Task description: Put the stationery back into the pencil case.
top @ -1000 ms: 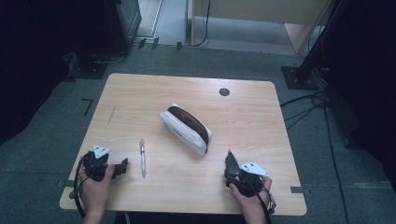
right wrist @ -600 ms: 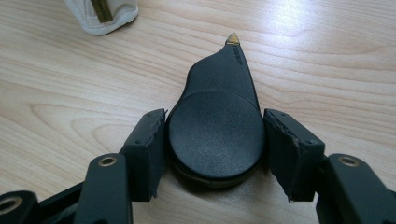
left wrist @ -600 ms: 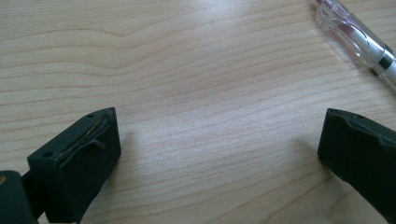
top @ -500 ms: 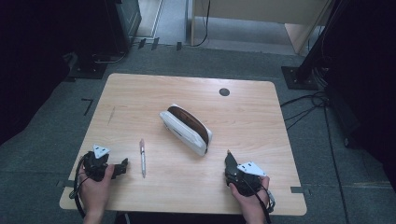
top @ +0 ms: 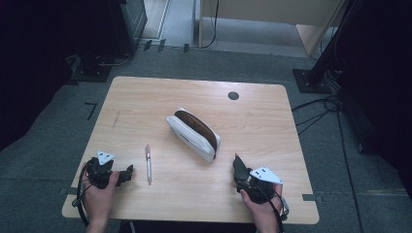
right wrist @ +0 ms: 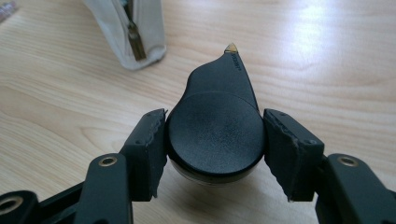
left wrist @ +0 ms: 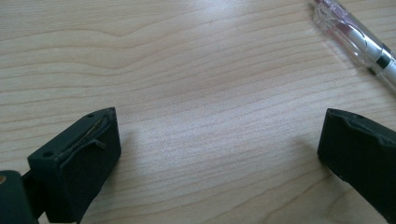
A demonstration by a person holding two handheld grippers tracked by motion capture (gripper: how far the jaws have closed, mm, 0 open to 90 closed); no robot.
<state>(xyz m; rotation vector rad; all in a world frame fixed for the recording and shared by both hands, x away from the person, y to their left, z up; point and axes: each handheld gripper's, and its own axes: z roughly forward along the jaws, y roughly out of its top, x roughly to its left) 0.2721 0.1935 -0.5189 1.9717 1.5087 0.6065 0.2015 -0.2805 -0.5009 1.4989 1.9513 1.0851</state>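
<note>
Your right gripper [right wrist: 215,140] is clamped on a black round thing [right wrist: 215,126] just near the pencil case [top: 193,134]. Hold it tight and steady (I think it goes in the case). Your left gripper [left wrist: 219,154] is wide apart, with the pen [top: 148,164] between it and the case.

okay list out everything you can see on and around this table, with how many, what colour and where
Light wooden table: one, pale wood, centre, on grey floor.
White zippered fabric pencil case with brown top: one, white and brown, middle of the table, lying diagonally.
Clear plastic pen: one, transparent with white, near edge, just right of the left claw.
Round dark cable hole: one, black, far right part of the tabletop.
Black teardrop-shaped object with a small gold tip: one, black, clamped between the right claw's jaws.
Left claw: one, black, jaws wide apart over bare wood, held in the left hand.
Right claw: one, black, held in the right hand.
</note>
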